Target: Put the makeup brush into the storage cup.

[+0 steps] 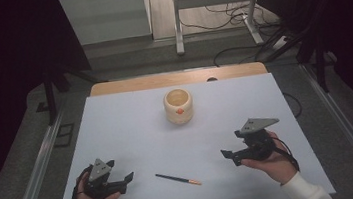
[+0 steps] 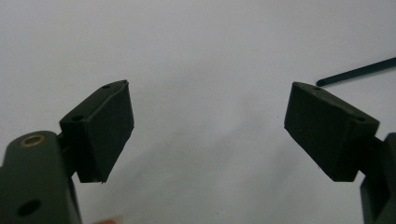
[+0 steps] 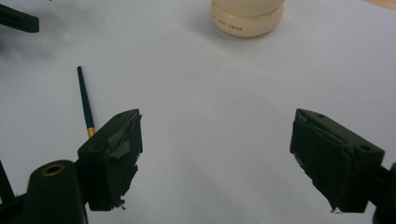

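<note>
pen [image 1: 177,179] on table [image 1: 128,135], cup [image 1: 179,106] behind

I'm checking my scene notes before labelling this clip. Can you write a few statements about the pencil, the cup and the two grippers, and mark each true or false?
1. The pencil lies flat on the white table, between the two grippers. True.
2. The left gripper is clamped on the pencil. False: its jaws stand wide apart with nothing between them.
3. The cream cup stands upright, farther from the person than the pencil. True.
4. The pencil stands inside the cup. False: it lies on the table, apart from the cup.
5. The right gripper is open and holds nothing. True.
</note>
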The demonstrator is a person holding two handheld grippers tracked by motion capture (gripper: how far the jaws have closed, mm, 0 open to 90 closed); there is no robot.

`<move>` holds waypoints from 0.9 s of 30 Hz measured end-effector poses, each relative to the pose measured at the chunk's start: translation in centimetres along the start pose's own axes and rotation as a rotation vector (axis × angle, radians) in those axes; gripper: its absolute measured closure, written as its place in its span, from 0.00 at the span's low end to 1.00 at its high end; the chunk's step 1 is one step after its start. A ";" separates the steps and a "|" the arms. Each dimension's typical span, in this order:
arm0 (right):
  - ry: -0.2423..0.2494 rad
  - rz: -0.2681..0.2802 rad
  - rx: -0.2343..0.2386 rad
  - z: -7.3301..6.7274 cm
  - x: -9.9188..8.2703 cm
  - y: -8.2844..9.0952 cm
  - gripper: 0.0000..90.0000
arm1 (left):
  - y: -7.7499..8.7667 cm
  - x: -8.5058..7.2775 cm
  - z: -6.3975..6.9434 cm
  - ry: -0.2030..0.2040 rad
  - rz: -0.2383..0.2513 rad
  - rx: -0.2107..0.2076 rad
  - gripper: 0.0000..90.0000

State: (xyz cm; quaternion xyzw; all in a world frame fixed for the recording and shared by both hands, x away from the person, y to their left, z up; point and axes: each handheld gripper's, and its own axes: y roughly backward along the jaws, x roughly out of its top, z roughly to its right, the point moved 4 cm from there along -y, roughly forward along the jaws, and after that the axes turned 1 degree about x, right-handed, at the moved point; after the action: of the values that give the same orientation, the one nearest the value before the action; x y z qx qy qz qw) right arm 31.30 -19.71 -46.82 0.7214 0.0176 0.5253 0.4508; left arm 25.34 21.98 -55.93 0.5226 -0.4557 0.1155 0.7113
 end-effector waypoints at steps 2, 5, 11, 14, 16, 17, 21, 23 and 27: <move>0.007 -0.009 0.009 -0.4 0.4 -0.2 0.19 | 0.0 0.0 0.0 0.000 0.001 0.000 0.18; 0.015 -0.016 0.019 -0.8 0.6 -0.4 0.19 | 0.0 0.0 0.0 0.001 0.001 0.000 0.18; 0.036 -0.026 0.046 -1.8 1.4 -0.9 0.19 | 0.0 0.0 0.0 0.000 0.001 -0.001 0.18; 0.050 -0.032 0.056 -2.3 1.9 -1.2 0.19 | 0.0 0.0 0.0 -0.001 0.002 -0.001 0.18; 0.058 -0.036 0.063 -2.6 2.2 -1.5 0.19 | 0.0 0.0 0.0 -0.001 0.002 0.000 0.18; 0.061 -0.040 0.068 -2.8 2.3 -1.7 0.19 | 0.0 0.0 0.0 -0.001 0.002 0.000 0.18; 0.079 -0.053 0.085 -3.5 2.8 -2.4 0.19 | 0.0 -0.1 0.0 -0.001 0.002 0.000 0.18; 0.086 -0.058 0.089 -3.7 3.0 -2.7 0.19 | 0.1 -0.1 0.0 0.000 0.003 0.000 0.18; 0.098 -0.067 0.103 -4.2 3.3 -3.2 0.19 | 0.1 -0.1 0.0 -0.001 0.003 0.000 0.18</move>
State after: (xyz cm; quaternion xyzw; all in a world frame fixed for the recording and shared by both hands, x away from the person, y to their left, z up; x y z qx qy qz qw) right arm 30.95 -13.52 -46.33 0.7162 0.0908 0.5430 0.4289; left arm 25.28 22.07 -55.94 0.5221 -0.4566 0.1163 0.7109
